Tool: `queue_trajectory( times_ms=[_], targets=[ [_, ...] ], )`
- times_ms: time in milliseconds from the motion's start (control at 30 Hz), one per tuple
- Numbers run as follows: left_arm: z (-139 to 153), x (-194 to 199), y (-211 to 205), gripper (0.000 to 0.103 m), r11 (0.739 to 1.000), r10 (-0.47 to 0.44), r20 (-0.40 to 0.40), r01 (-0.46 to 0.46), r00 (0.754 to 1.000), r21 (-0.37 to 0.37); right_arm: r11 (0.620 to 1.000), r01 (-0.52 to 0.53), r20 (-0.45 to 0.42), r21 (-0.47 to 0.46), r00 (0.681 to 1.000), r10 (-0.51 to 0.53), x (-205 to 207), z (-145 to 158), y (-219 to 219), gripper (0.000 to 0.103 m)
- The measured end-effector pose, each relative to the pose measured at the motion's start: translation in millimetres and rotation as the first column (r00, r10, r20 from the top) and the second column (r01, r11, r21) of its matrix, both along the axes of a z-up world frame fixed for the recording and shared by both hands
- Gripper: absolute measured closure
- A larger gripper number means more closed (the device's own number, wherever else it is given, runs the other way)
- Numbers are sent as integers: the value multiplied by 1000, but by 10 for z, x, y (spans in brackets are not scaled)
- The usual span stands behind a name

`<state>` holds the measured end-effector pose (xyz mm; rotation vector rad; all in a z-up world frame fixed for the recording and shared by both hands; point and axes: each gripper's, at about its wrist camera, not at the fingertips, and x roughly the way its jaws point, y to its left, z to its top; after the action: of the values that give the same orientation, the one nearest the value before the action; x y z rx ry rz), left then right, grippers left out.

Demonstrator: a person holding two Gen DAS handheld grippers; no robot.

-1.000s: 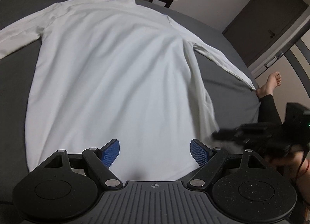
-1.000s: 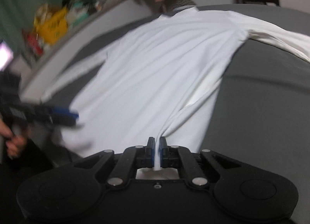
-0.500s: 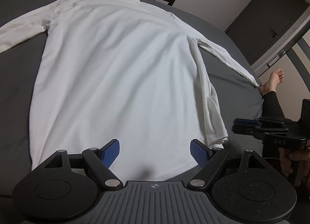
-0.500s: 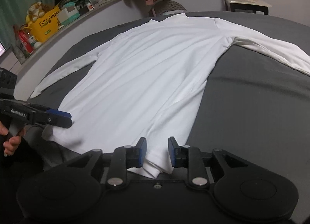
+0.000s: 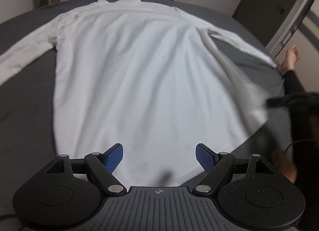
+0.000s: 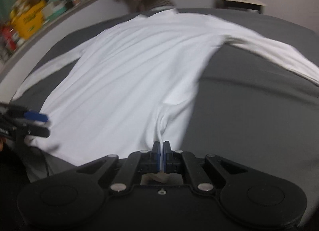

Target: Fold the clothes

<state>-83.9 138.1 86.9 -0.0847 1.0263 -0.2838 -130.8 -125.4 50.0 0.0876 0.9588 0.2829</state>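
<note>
Folding barely started. The shirt [image 5: 139,83] lies flat on the bed [image 5: 26,111], back spread, both sleeves out to the sides, collar at 12 o'clock, hem nearest me. No fold made yet: sleeves, sides and the bottom-to-top fold are all left.

My right gripper [image 6: 161,151] has its jaws together, clamped on the hem corner; white cloth shows pinched between the pads and a ridge of fabric rises from them toward 12 o'clock. From there the body runs off to 11 o'clock and the near sleeve to 2 o'clock. In the left wrist view this gripper is a dark blur at 3 o'clock with the shirt edge lifted beside it.

My left gripper [image 5: 159,159] has its jaws wide apart, nothing between the pads. It hovers over the middle of the hem; the shirt fills everything from 10 to 2 o'clock ahead of it. Whether the pads touch the cloth I can't say, probably just above it. Left hem corner sits at about 9 o'clock, not grabbed yet.
</note>
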Motion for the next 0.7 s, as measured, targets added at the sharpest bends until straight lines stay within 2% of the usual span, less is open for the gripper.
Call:
queue_trajectory(
  times_ms=[100,167,267,367,433,600,700],
  targets=[
    [-35,8,91,22,1000,11,-27,-10,1000,23,996,76,-47,-41,996,-78,-78,19,-418,100],
    [-57,13,158,22,999,31,-40,-31,999,17,995,85,-91,-49,992,-90,-59,-66,-566,100],
    [-34,-14,251,22,998,63,-45,-63,997,8,995,97,-177,-11,979,-98,55,-265,-647,100],
    [39,-91,359,22,995,90,-49,-87,995,50,990,129,-275,59,955,-108,153,-454,-699,100],
    [98,-153,511,22,991,126,-55,-124,990,51,992,111,-282,56,955,-91,159,-438,-706,100],
    [269,-352,1039,22,969,238,-22,-238,971,-58,998,64,-235,-10,970,-64,100,-287,-730,100],
    [313,-410,1264,22,950,299,-21,-300,954,-87,998,68,-237,-8,969,-67,100,-256,-729,100]
  ],
)
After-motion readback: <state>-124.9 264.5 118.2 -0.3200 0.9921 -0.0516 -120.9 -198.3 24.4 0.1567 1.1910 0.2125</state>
